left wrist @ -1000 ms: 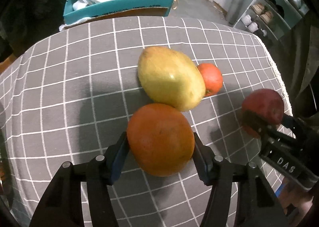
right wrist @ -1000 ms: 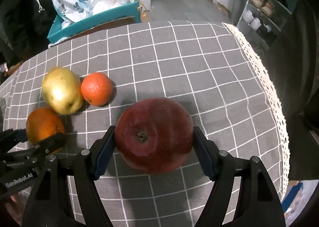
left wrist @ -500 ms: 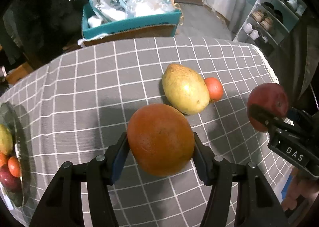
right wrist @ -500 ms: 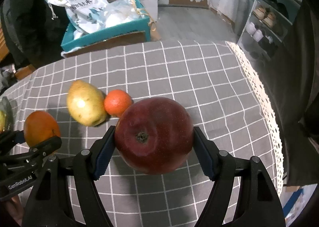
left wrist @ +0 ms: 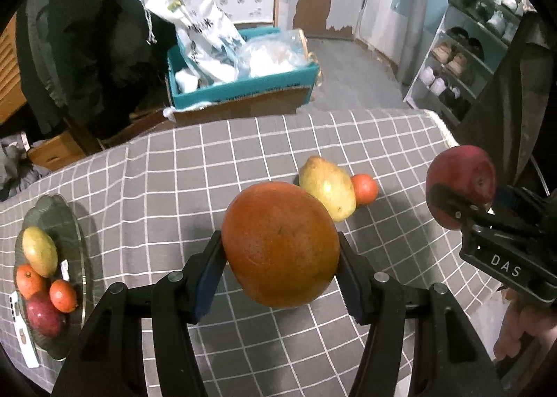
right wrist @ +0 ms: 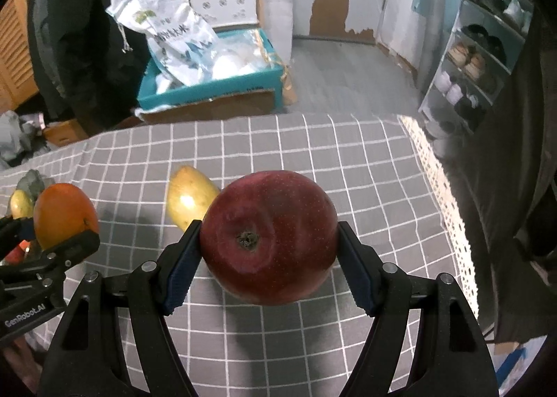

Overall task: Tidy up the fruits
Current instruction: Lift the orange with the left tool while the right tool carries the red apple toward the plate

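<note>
Your left gripper (left wrist: 280, 263) is clamped on the big orange (left wrist: 280, 244), one pad on each side, fruit held clear above the grey checked bench (left wrist: 174, 188). Your right gripper (right wrist: 268, 254) is clamped on the red apple (right wrist: 268, 238), stem end facing the camera, also off the cloth. In the left view the right gripper and apple sit at 3 o'clock; in the right view the left gripper and orange sit at 9 o'clock.

Just past the orange, at 1 o'clock in the left view, a yellow mango (left wrist: 327, 188) lies on the bench, with a small tangerine (left wrist: 364, 188) just beside it on its right; can't tell if they touch. In the right view the mango (right wrist: 189, 198) shows at 11 o'clock, partly behind the apple.

At 8 o'clock in the left view a glass plate (left wrist: 69, 223) near the bench edge holds a yellow mango, two tangerines and a dark red fruit. A white phone (left wrist: 24, 334) lies at its near-left rim.

Beyond the bench, 12 o'clock: a teal box (left wrist: 240, 83) on the floor with white bags (left wrist: 198, 28) in it. Shoe rack (left wrist: 463, 59) at 2 o'clock.
</note>
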### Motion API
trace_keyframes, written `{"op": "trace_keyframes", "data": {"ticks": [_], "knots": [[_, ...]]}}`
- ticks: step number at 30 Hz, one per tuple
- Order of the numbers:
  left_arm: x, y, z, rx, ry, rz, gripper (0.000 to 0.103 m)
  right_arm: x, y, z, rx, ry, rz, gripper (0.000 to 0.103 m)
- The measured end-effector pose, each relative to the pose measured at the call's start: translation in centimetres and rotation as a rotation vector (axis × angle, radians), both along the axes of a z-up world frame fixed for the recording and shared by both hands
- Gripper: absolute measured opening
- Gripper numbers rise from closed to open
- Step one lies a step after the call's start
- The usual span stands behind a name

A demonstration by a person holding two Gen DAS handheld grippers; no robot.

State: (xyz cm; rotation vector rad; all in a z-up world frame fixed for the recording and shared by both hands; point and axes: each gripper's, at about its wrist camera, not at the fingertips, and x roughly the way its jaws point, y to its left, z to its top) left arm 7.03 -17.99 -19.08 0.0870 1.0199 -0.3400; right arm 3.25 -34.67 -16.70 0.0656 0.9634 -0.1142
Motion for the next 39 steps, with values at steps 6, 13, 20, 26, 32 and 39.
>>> {"op": "trace_keyframes", "data": {"ticks": [6, 13, 20, 26, 32, 39], "knots": [[-0.8, 1.2, 2.4, -0.017, -0.051, 0.012, 0.061, -0.7, 1.1, 2.6, -0.011, -0.057, 0.032, 0.075], [-1.7, 2.9, 4.8, -0.036, -0.104, 0.026, 0.061, -1.6, 2.8, 5.4, -0.019, -0.117, 0.074, 0.075], [-2.5, 4.7, 6.8, -0.049, -0.154, 0.042, 0.061, -2.3, 4.2, 7.6, -0.027, -0.167, 0.103, 0.075], [-2.9, 6.4, 8.1, -0.063, -0.182, 0.067, 0.061, -2.6, 5.5, 9.2, -0.023, -0.202, 0.13, 0.075], [-3.3, 8.6, 9.4, -0.078, -0.213, 0.103, 0.061, -2.6, 7.4, 10.7, -0.022, -0.234, 0.166, 0.075], [-3.5, 11.3, 10.4, -0.08, -0.24, 0.153, 0.061, -2.0, 10.2, 11.7, -0.016, -0.253, 0.216, 0.075]]}}
